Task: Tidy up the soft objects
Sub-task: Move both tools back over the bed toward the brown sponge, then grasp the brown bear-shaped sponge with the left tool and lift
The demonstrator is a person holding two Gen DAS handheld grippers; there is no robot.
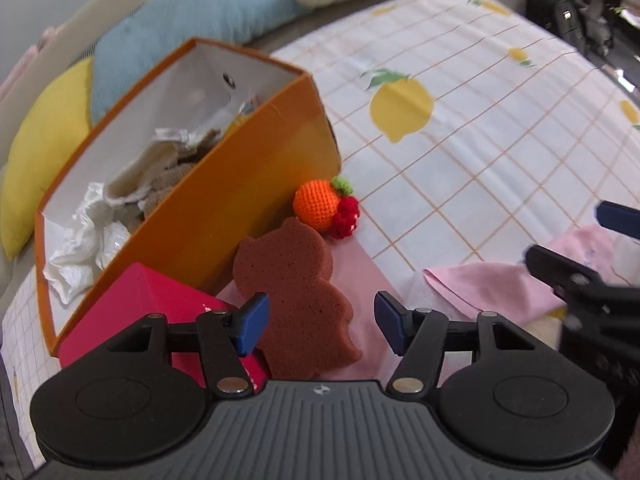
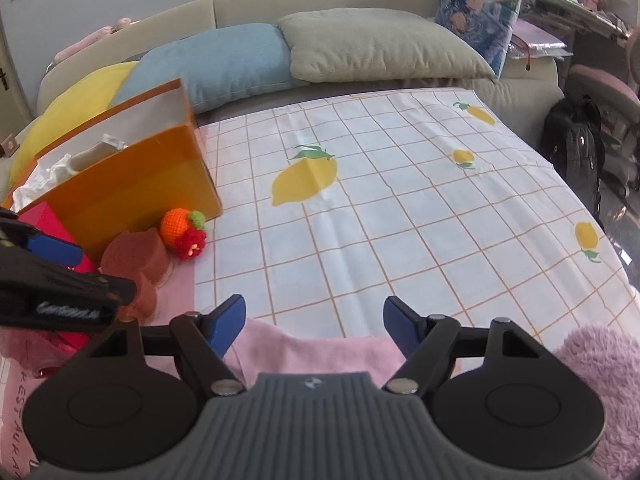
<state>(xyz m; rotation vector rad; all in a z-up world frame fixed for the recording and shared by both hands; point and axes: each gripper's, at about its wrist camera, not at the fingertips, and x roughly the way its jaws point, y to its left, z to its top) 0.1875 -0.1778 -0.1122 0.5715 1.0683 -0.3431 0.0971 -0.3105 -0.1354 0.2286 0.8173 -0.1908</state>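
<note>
My left gripper (image 1: 322, 324) is open, its jaws either side of a brown cat-shaped sponge (image 1: 298, 296) that lies on the bed beside an orange box (image 1: 224, 216). A crocheted orange with red berries (image 1: 324, 206) sits just beyond the sponge. The box holds crumpled white and beige cloths (image 1: 132, 192). My right gripper (image 2: 314, 326) is open and empty over a pink cloth (image 2: 320, 350). The sponge (image 2: 134, 258), the crocheted fruit (image 2: 184, 232) and the box (image 2: 132, 184) also show at the left in the right wrist view. The pink cloth (image 1: 492, 284) shows in the left wrist view.
A red box (image 1: 136, 308) lies against the orange box's near end. A fluffy purple fabric (image 2: 600, 380) is at the right. Yellow (image 2: 76, 112), blue (image 2: 216, 60) and grey (image 2: 376, 44) pillows line the headboard. A lemon-print sheet (image 2: 400, 200) covers the bed; a backpack (image 2: 576, 148) stands past its right edge.
</note>
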